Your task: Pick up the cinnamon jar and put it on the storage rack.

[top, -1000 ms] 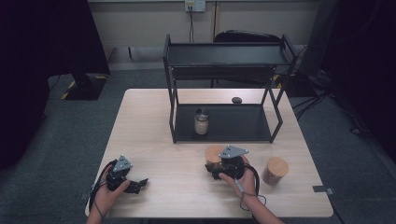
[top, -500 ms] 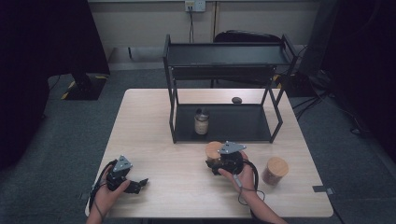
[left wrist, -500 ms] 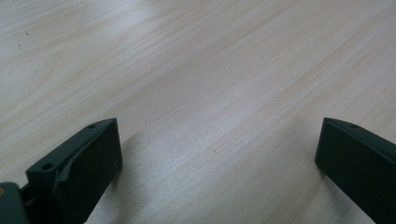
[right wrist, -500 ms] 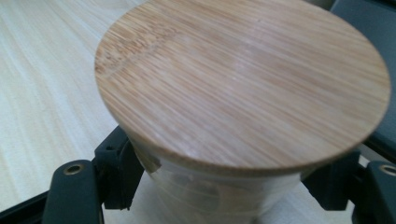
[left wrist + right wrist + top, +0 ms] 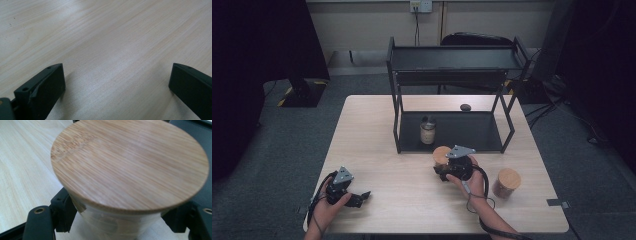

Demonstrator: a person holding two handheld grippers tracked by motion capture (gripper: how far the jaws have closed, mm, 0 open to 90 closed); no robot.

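Note:
A glass jar with a round bamboo lid [image 5: 130,162] stands between the two black jaws of my right gripper [image 5: 125,220], which press its glass body from both sides. From above, that jar [image 5: 441,153] and the right gripper [image 5: 443,168] are just in front of the black shelf rack [image 5: 452,60]. My left gripper [image 5: 360,196] rests at the table's front left, open. Bare wood lies between its jaws [image 5: 117,72].
A second bamboo-lidded jar [image 5: 506,182] stands on the table at the front right. A small jar [image 5: 428,131] sits on the rack's lower shelf. A small dark object [image 5: 465,107] lies behind the rack. The light wood table [image 5: 372,130] has free room on its left half.
My right gripper has moved the lidded jar a little forward, toward the rack. The left gripper has stayed where it was.

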